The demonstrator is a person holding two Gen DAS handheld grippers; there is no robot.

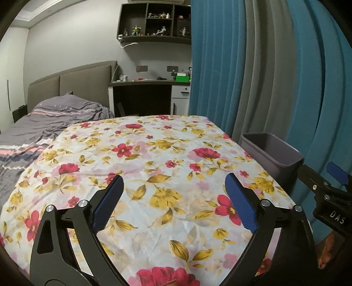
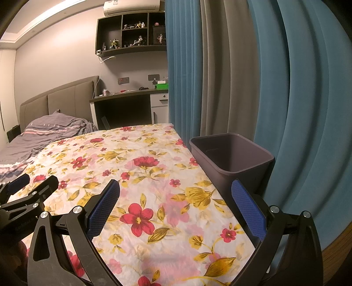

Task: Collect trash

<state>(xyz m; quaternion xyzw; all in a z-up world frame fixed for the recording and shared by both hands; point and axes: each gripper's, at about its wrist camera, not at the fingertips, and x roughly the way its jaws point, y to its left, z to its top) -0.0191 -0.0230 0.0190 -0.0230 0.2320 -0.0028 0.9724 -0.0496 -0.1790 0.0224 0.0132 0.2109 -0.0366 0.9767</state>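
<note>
While you hold both tools low over the table, the floral cloth fills most of what each camera sees: a white sheet printed with red flowers and yellow leaves, creased all over and draped past the table's edges. Nothing lies on it in either view; no piece of trash shows anywhere on the cloth.

Your left gripper has its blue-padded fingers spread wide with only cloth between them. Your right gripper stands just as wide, also holding nothing, and its right finger crosses in front of the bin's near wall in its own view.

The task's container, a grey-purple plastic bin, stands just beside the table's right edge, upright, its rim about level with the cloth. What shows of its inside looks bare; the bottom is hidden.

Behind the bin hang long curtains, teal panels with a grey one between. To the left of the table is a bed with a striped grey cover and a padded headboard. At the far wall stands a desk with small items and a green box on top, and above it a dark wall shelf holding small figurines. An air conditioner sits near the ceiling.
</note>
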